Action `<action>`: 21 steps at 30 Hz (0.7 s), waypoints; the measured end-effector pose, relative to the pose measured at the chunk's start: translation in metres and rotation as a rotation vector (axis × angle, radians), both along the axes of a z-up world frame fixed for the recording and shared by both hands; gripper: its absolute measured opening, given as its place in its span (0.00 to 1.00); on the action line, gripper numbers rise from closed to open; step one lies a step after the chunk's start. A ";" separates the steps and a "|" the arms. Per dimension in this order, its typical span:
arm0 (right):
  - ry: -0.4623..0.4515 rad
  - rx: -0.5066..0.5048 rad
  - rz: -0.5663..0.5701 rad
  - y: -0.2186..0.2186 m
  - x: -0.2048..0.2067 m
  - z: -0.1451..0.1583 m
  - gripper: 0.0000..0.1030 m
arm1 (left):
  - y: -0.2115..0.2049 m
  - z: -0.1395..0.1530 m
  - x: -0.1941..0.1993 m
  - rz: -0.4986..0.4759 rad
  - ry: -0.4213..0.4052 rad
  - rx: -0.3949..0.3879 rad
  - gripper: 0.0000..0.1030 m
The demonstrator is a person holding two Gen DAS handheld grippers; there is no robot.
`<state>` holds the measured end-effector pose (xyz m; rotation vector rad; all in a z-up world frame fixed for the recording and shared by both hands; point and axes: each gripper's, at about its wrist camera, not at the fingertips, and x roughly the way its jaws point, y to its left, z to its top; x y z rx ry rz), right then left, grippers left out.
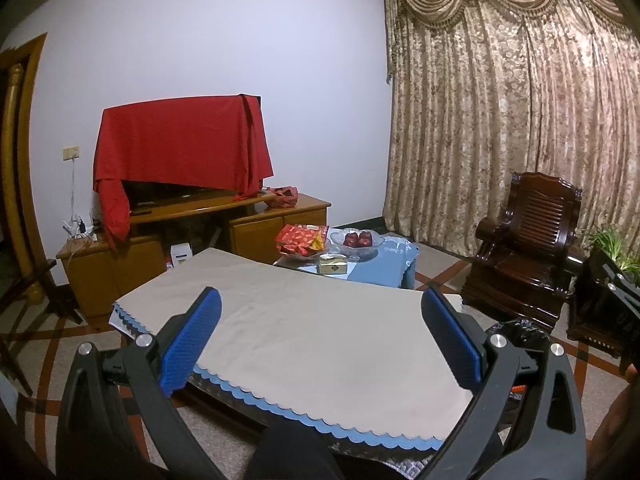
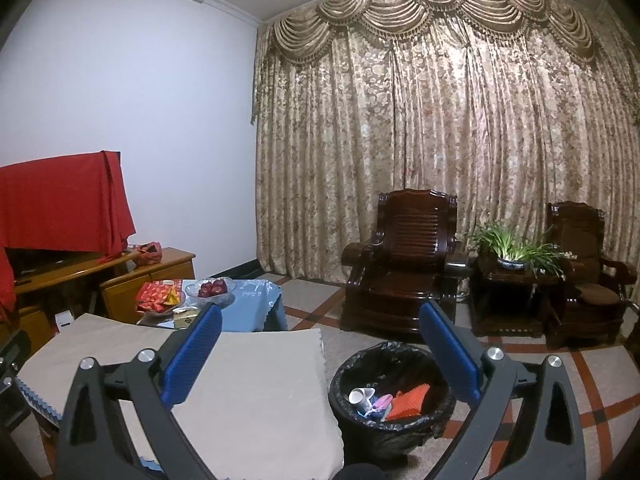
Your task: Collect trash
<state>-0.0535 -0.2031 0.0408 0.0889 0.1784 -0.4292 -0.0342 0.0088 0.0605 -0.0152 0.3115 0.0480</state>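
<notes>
Hovering above the long bench draped in a beige scallop-edged cloth [image 1: 304, 344], the left gripper [image 1: 320, 336] has its jaws spread wide and empty; the right gripper [image 2: 320, 348] is likewise spread and holds nothing. The trash sits in the round bin lined with a black plastic bag [image 2: 344, 368] on the floor just beside the bench: a crumpled white paper cup [image 2: 361, 396] and an orange ridged wrapper [image 2: 408, 400]. Both look light and crushable, so a gentle pinch at an edge should do.
</notes>
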 end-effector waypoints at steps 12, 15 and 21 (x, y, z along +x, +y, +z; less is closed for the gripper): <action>0.009 0.018 -0.023 -0.008 0.001 -0.002 0.94 | -0.001 -0.003 0.002 0.023 0.012 -0.017 0.94; 0.004 0.023 -0.034 -0.011 0.000 -0.001 0.94 | 0.001 -0.003 0.002 0.023 0.012 -0.018 0.95; 0.008 0.028 -0.043 -0.015 0.001 -0.002 0.94 | 0.003 -0.005 0.003 0.025 0.014 -0.021 0.95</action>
